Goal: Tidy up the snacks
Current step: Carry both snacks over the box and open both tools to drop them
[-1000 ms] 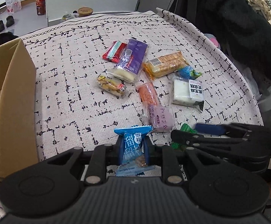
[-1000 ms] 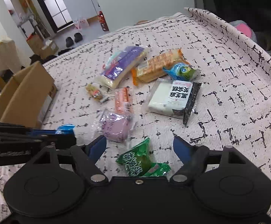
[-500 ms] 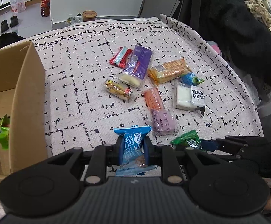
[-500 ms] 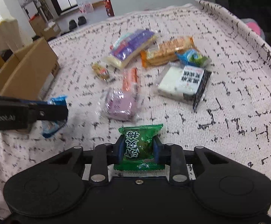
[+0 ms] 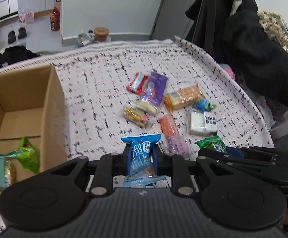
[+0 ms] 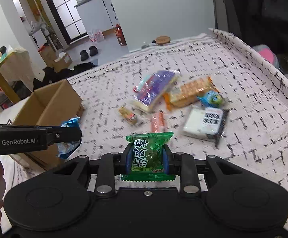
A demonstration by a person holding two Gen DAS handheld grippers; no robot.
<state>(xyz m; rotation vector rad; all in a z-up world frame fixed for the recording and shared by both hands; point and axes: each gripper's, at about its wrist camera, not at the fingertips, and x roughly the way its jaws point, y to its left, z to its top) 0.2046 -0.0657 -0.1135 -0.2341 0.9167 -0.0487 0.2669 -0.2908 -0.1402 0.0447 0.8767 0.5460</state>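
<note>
Right wrist view: right tongs (image 6: 146, 159) just clenched on green snack pack (image 6: 148, 154) and lifted it, like left tongs (image 5: 141, 159) gripping blue pack (image 5: 142, 158). Both ready for cardboard box (image 5: 50, 109), to their left. Rest of snack pile (image 5: 171, 107) lies right of box; nothing blocks the way.

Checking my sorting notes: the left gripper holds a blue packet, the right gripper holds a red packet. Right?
Not quite. The right gripper holds a green packet, not red, as the right wrist view shows. The left gripper does hold a blue packet.
</note>
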